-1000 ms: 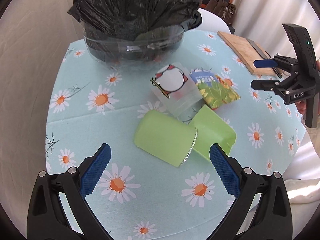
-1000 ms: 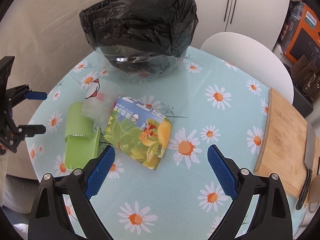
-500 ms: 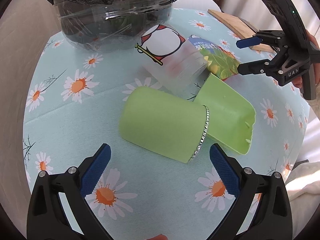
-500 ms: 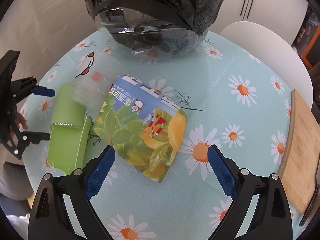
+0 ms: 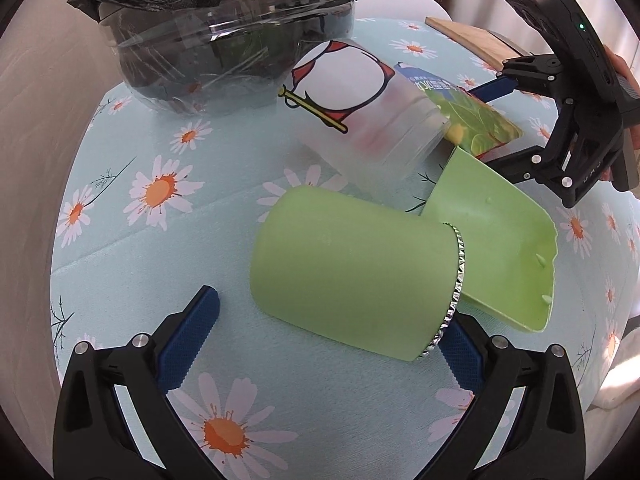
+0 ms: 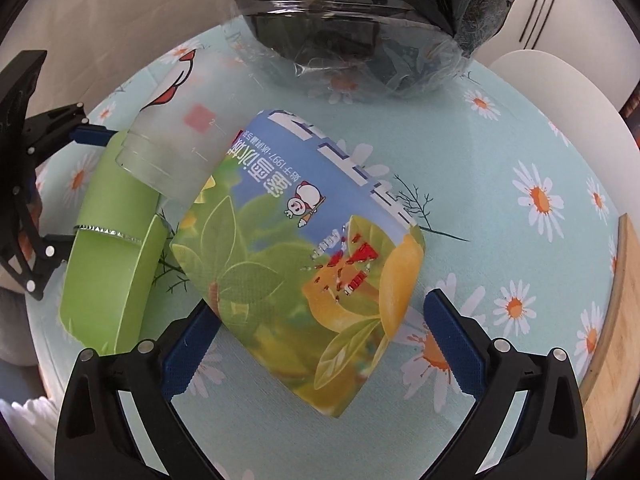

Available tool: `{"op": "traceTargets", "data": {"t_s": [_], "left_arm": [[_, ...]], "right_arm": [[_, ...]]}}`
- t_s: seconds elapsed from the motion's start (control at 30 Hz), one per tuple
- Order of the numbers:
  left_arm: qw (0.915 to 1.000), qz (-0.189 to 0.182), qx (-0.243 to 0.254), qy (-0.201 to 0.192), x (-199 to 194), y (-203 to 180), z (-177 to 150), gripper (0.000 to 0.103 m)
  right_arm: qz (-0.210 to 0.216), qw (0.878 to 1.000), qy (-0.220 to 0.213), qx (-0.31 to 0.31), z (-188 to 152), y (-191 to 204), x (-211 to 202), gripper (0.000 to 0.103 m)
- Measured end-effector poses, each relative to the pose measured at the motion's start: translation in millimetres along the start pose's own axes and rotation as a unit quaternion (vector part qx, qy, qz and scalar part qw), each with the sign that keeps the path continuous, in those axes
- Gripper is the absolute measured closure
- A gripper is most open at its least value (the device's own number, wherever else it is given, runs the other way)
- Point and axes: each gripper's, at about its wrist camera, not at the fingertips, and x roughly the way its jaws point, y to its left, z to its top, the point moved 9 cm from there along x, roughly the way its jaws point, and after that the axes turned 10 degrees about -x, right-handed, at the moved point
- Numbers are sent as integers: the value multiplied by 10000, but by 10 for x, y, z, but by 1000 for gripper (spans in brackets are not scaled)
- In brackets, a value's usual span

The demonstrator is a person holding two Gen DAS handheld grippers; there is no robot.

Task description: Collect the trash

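A green box point(image 5: 352, 272) with a foil edge and its open lid point(image 5: 500, 240) lies on the daisy tablecloth. My left gripper point(image 5: 324, 340) is open with its jaws on either side of the box. A clear plastic cup point(image 5: 360, 116) lies behind it. My right gripper point(image 6: 316, 340) is open, jaws either side of a flattened printed paper cup point(image 6: 304, 248). The green box point(image 6: 108, 252) and clear cup point(image 6: 176, 148) also show in the right wrist view. A bin lined with a black bag point(image 5: 224, 20) stands at the back; it also shows in the right wrist view point(image 6: 360, 12).
A wooden cutting board point(image 6: 612, 312) lies at the table's right edge. A white chair point(image 6: 560, 92) stands behind the table. Each gripper shows in the other's view: the right one point(image 5: 568, 92), the left one point(image 6: 36, 184).
Both grippers have moved forward and down. The left now straddles the green box, the right straddles the printed paper cup. Both stay open.
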Motion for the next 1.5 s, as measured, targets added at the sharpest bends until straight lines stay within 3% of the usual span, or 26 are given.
{"op": "traceTargets", "data": {"t_s": [0.27, 0.57, 0.7, 0.77, 0.87, 0.9, 0.97, 1.03, 1.17, 1.23, 1.5], "left_arm": [[9987, -101, -6, -496, -40, 8, -4, 4], [9986, -132, 93, -509, -30, -13, 48, 5], [9980, -334, 207, -503, -45, -61, 52, 6], [9977, -367, 243, -518, -53, -62, 76, 6], [9972, -489, 323, -470, -70, -96, 108, 20], [9971, -495, 351, -449, -70, -108, 118, 20], [9969, -505, 437, -410, -68, -137, 118, 20], [9972, -466, 444, -373, -76, -145, 115, 20], [9982, -403, 272, -355, -140, -78, 121, 20], [9984, -409, 128, -375, -206, -32, 116, 20], [9986, -90, -350, -381, -405, 144, 42, 20]], "right_arm": [[-84, 9979, -641, -65, -111, -4, -192, 6], [-357, 9969, -704, -62, -165, 50, -320, 9], [-190, 9949, -958, 261, -88, 86, -428, 10], [-84, 9938, -1052, 356, -77, 61, -496, 36], [81, 9946, -976, 334, -93, 80, -478, 45], [107, 9944, -1001, 314, -96, 97, -491, 47], [239, 9930, -1093, 372, -85, 149, -525, 62], [371, 9912, -1176, 489, -73, 129, -540, 68], [469, 9905, -1189, 509, -103, 143, -625, 80], [476, 9900, -1205, 561, -100, 96, -645, 93], [179, 9866, -1208, 1083, -309, -21, -860, 94]]}}
